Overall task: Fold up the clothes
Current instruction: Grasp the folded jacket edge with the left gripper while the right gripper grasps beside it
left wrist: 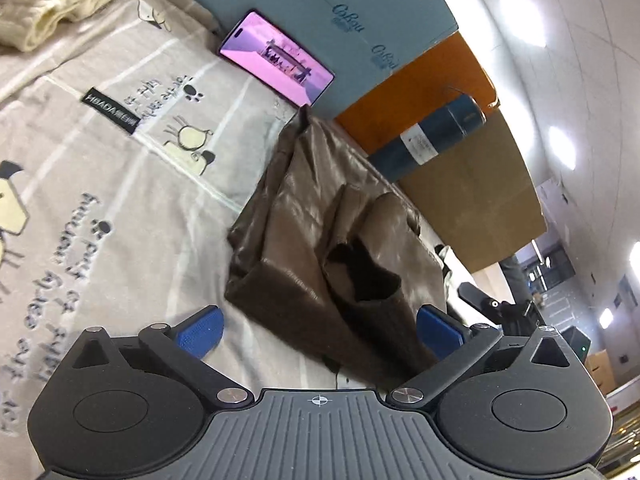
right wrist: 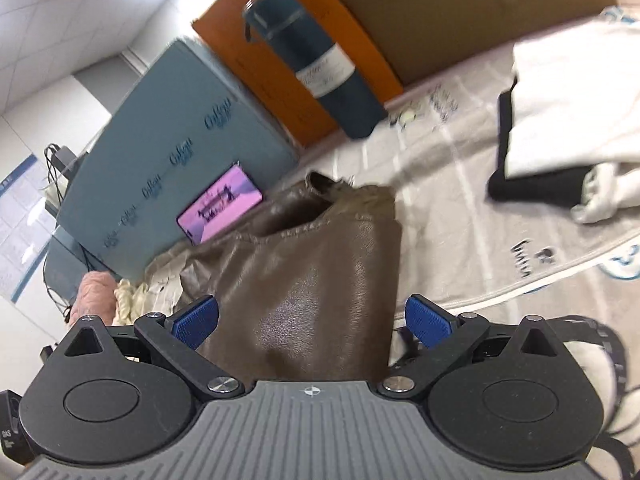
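Note:
A shiny brown leather-like garment (left wrist: 320,232) lies bunched on a grey printed bed sheet (left wrist: 100,208); a dark opening shows in its near folds. My left gripper (left wrist: 320,334) hovers open just above the garment's near end, blue pads (left wrist: 202,330) wide apart, nothing held. In the right wrist view the same brown garment (right wrist: 312,280) fills the middle, its open end pointing away. My right gripper (right wrist: 312,322) is open too, with the garment lying between and below its blue pads (right wrist: 426,320), not clamped.
A phone (left wrist: 276,58) with a pink screen leans on a blue-grey box (left wrist: 340,8). A dark blue flask (right wrist: 316,64) stands by orange and brown cardboard boxes (right wrist: 440,12). Folded white and black clothes (right wrist: 560,132) lie at right; cream and pink knitwear (left wrist: 52,4) at far left.

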